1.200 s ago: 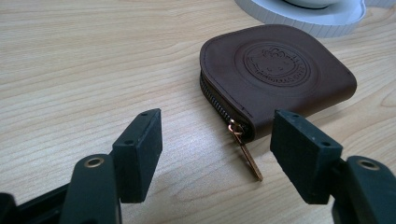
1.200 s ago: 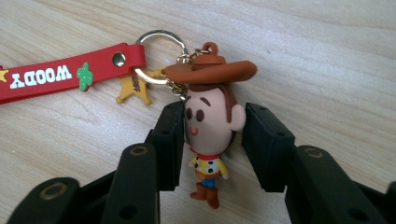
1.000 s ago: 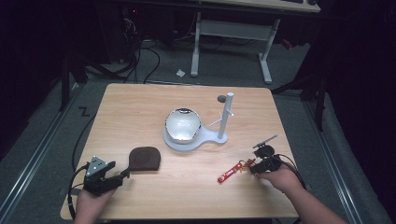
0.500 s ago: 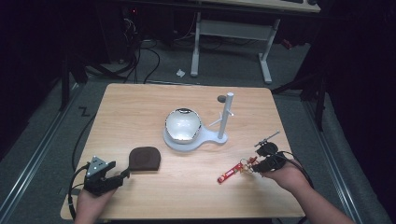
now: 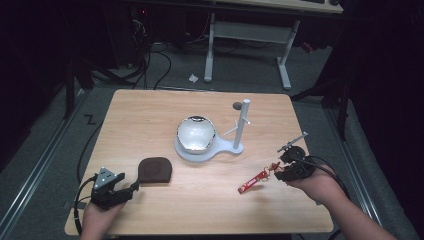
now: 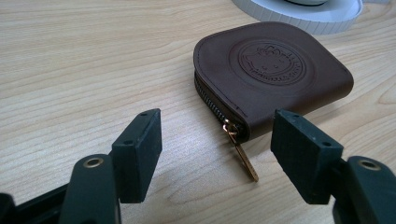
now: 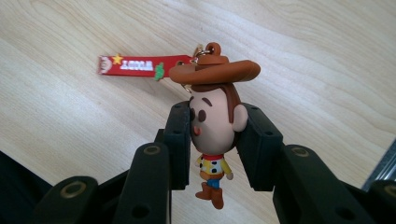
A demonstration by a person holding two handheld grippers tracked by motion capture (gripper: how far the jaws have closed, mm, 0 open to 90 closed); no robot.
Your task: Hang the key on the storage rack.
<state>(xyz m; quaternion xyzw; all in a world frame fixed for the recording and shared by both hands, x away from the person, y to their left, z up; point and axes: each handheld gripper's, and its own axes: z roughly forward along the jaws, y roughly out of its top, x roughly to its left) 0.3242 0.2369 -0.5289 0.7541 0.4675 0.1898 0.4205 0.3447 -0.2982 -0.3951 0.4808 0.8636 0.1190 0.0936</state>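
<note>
Near the bench's front right corner, the right gripper [image 5: 280,169] is clenched on a cowboy figure keychain [image 7: 214,125]. In the right gripper view both pads press the sides of the figure's head, w/ the brown hat above the jaws and the small body and boots hanging between them. A red strap [image 5: 252,181] is linked to the hat's top loop; in the high view it trails from the gripper toward the bench's middle, far end low by the wood, contact w/ wood not clear. The person's right hand [image 5: 320,186] comes in over the front edge.

Near the front left corner, the left gripper [image 5: 131,187] is released: jaws stand apart, nothing between the pads. In the left gripper view a brown leather coin pouch [image 6: 273,74] lies flat on the bench just beyond the jaw tips, zip closed, round embossed mark on top. Its gold zip pull [image 6: 243,156] lies on the wood, pointing into the gap between the jaws, touching neither.

At the bench centre, approx., a white stand [image 5: 235,148] w/ an upright post carries a shiny round bowl-like item [image 5: 196,134] on its base. Pouch sits well apart from the keychain, just in front and left of the stand.
</note>
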